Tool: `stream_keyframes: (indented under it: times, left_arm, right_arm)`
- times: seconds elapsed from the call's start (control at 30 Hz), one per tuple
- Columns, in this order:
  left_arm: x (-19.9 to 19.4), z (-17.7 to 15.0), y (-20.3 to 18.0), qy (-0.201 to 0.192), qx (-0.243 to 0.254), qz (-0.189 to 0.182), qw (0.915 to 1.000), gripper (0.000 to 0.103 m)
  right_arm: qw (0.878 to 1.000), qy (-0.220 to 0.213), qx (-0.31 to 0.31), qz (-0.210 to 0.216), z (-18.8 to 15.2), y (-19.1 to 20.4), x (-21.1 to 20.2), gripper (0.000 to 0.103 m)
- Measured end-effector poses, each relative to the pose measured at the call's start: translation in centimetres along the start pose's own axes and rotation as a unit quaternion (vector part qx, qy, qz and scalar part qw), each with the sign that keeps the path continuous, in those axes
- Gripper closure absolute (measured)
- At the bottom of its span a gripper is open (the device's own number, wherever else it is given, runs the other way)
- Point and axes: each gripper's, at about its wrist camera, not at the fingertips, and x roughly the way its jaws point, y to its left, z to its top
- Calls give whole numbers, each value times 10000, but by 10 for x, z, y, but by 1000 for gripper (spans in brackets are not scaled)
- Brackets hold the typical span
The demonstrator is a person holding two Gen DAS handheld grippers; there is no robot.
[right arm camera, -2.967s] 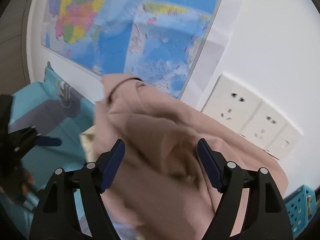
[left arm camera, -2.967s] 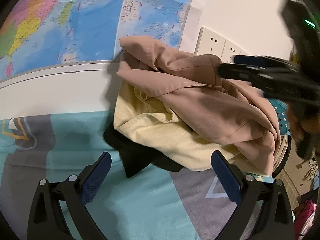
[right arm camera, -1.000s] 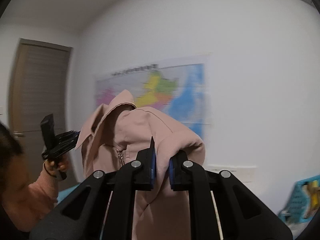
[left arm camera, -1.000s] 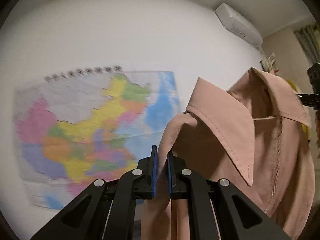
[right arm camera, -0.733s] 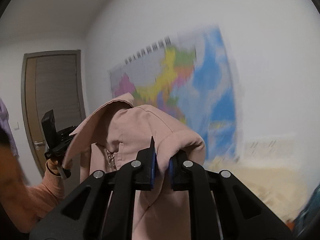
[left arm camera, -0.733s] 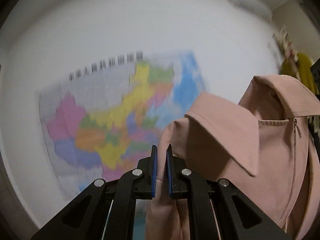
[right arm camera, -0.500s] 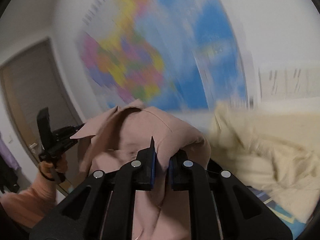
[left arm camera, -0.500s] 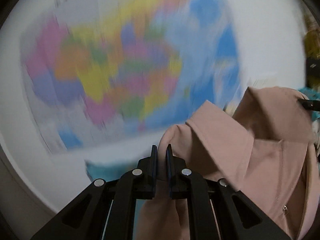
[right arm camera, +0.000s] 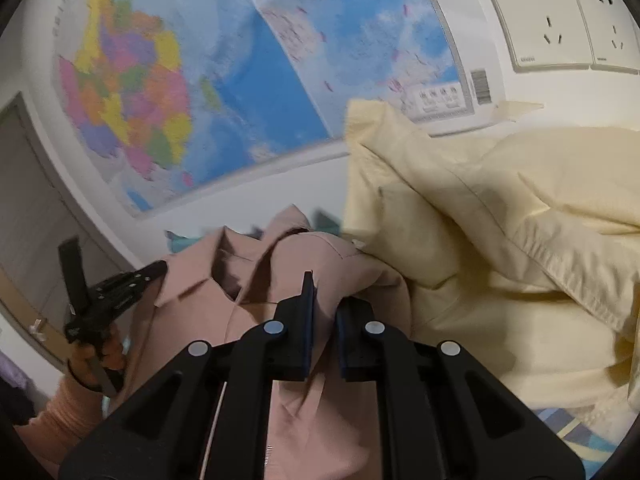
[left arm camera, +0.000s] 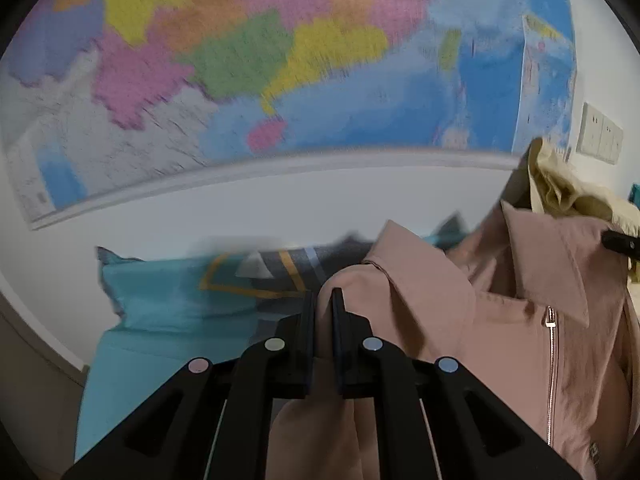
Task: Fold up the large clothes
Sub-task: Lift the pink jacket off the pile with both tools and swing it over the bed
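My left gripper (left arm camera: pixel 323 300) is clenched on a fold of the pink jacket (left arm camera: pixel 516 344), the cloth pinched between its two dark pads at one shoulder. My right gripper (right arm camera: pixel 322 292) is clamped the same way on the jacket's other shoulder (right arm camera: pixel 320 420), with pink cloth bunched up between its pads. Between the two grips the jacket hangs spread out, its wide collar (left arm camera: pixel 544 256) turned open and a silver zipper (left arm camera: pixel 551 360) running down the front. In the right wrist view my left gripper (right arm camera: pixel 120 284) shows at the far side of the jacket, held by a hand (right arm camera: pixel 100 344) in a pink sleeve (right arm camera: pixel 60 420). Just beside the jacket, on its right, lies a crumpled pale yellow garment (right arm camera: pixel 500 248), touching the pink cloth. Below and behind the jacket is a bed with a teal cover (left arm camera: pixel 168 320) bearing a grey and orange pattern. On the white wall behind the bed hangs a large coloured map (left arm camera: pixel 280 60), and to its right are two white wall sockets (right arm camera: pixel 560 16). A brown door (right arm camera: pixel 24 208) stands at the far left.
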Motion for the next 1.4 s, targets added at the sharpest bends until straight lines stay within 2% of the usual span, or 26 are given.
stream_keyframes:
  times: [0.07,0.1,0.17,0.23,0.27,0.37,0.4,0.43,0.47,0.63,0.73,0.77,0.8,0.83,0.87,0.9,0.93,1.0,1.07,1.13,1.2,1.27,1.3,1.33,1.37,1.4]
  left_arm:
    - [19,-7,1,327,-7,58,9994,90]
    - [26,-11,4,512,-18,-9,9987,79]
    - [25,-17,11,597,-101,-98,9981,70]
    - [8,-23,23,475,-167,-280,9983,44]
    - [-5,-27,31,403,-198,-386,9982,41]
    - [-46,-45,46,177,-38,-656,9977,32]
    - [-61,-57,48,183,99,-758,9969,29]
    - [-73,-70,48,208,228,-901,9955,27]
    - [-81,-78,46,246,310,-968,9945,27]
    - [-118,-147,41,602,484,-1545,9850,21]
    - [-125,-180,37,757,600,-1642,9817,21]
    - [-126,-191,36,859,563,-1720,9797,21]
    - [-123,-198,37,971,481,-1760,9784,23]
    - [-121,-203,38,1069,387,-1830,9765,36]
    - [-119,-207,41,1135,307,-1924,9742,47]
    - [-117,-209,43,1189,200,-2000,9724,72]
    - [-119,-208,47,1170,116,-2031,9721,89]
    - [-126,-197,57,1020,-94,-2027,9739,96]
    - [-137,-181,69,796,-169,-1826,9798,101]
    - [-154,-159,88,459,-177,-1441,9883,100]
    - [-161,-146,102,309,-180,-1057,9938,100]
    - [-156,-135,112,285,-106,-425,9986,100]
    - [-146,-133,117,356,58,355,9987,100]
    - [-137,-134,121,466,150,779,9958,99]
    - [-118,-138,124,654,371,1858,9797,98]
    - [-107,-143,126,786,548,2645,9596,95]
  right_arm:
    - [9997,193,-37,-174,0,1,12,93]
    - [9994,211,-42,-270,-1,1,12,91]
    - [9994,142,-25,-318,-3,2,1,83]
    - [9986,-42,-67,-531,-4,8,-18,48]
    - [9982,-186,-154,-556,-8,12,-35,42]
    - [9967,-200,-444,-646,-29,20,-75,32]
    - [9958,-107,-549,-722,-45,25,-89,22]
    - [9955,-5,-628,-716,-56,28,-95,18]
    - [9941,173,-746,-763,-77,32,-103,19]
    - [9852,1110,-921,-928,-162,45,-105,9]
    - [9800,1523,-847,-963,-200,41,-104,9]
    - [9815,1562,-727,-840,-207,38,-106,11]
    - [9827,1630,-592,-657,-211,33,-107,29]
    - [9837,1638,-487,-567,-211,29,-108,65]
    - [9852,1610,-355,-472,-209,23,-111,80]
    - [9876,1498,-230,-407,-203,17,-117,96]
    - [9890,1378,-243,-484,-199,14,-123,99]
    - [9920,999,-270,-719,-178,8,-146,100]
    - [9924,615,-252,-1040,-155,-2,-170,100]
    - [9901,248,-246,-1358,-133,-13,-193,100]
    - [9831,5,-170,-1820,-115,-34,-209,100]
    - [9747,-46,48,-2232,-107,-59,-208,100]
    - [9738,9,147,-2270,-106,-70,-204,100]
    - [9700,127,233,-2415,-108,-85,-194,96]
    - [9632,228,371,-2653,-113,-98,-183,94]
    - [9573,408,435,-2829,-119,-107,-171,90]
